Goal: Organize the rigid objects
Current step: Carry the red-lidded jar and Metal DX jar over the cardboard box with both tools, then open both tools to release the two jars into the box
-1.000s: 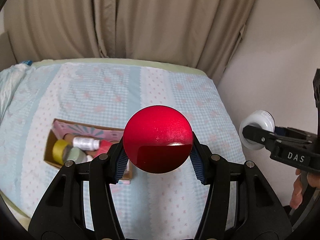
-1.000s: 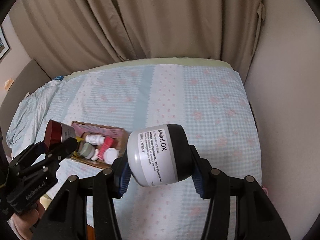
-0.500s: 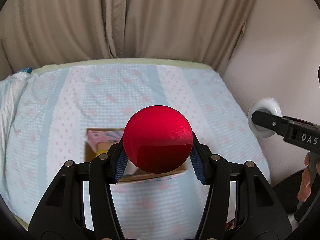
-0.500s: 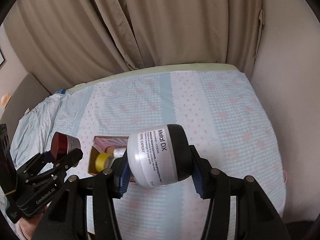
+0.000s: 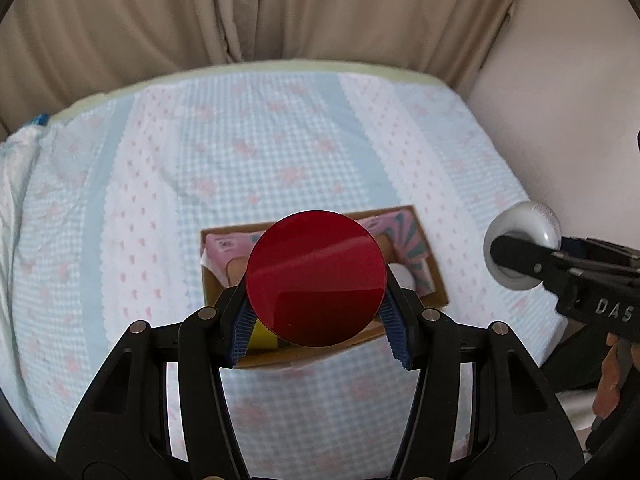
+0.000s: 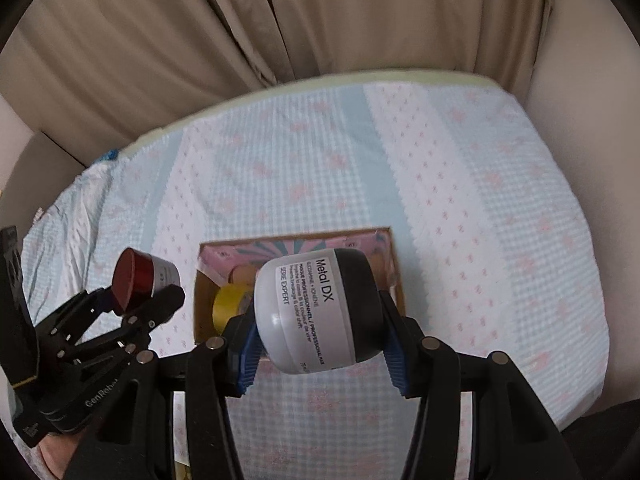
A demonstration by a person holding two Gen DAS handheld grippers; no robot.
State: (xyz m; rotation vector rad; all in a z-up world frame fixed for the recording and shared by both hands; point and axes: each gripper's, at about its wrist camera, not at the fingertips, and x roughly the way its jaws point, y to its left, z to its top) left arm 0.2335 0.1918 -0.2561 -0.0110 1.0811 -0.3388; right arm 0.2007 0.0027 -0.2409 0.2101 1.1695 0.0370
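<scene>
- Left claw (image 5: 316, 314): clamped on red-lidded jar (image 5: 316, 278). Blue pads (image 5: 242, 330) press both sides. Lid faces the camera and blocks most of what sits beyond the fingertips.
- Right claw (image 6: 322, 344): clamped on white jar (image 6: 316, 310) with black lid, label reads "Metal DX". Jar lies sideways between the pads, lid toward the claw's right finger.
- Cardboard box (image 6: 200, 292): on the bed (image 6: 480, 208), just beyond and below both claws. Open top, pink patterned liner (image 6: 288, 246) along its far wall.
- Yellow tape roll (image 6: 232, 306): inside the box, near-left corner as seen from the right claw, partly hidden by the white jar.
- Other box contents: mostly hidden behind the two held jars, can't identify.
- From the left wrist view, the right claw shows at far right, white jar bottom facing in, off past the box's right edge.
- From the right wrist view, the left claw sits to the left of the box, red jar held above the bed.
- Beige curtain (image 5: 280, 12) beyond the bed's far edge.
</scene>
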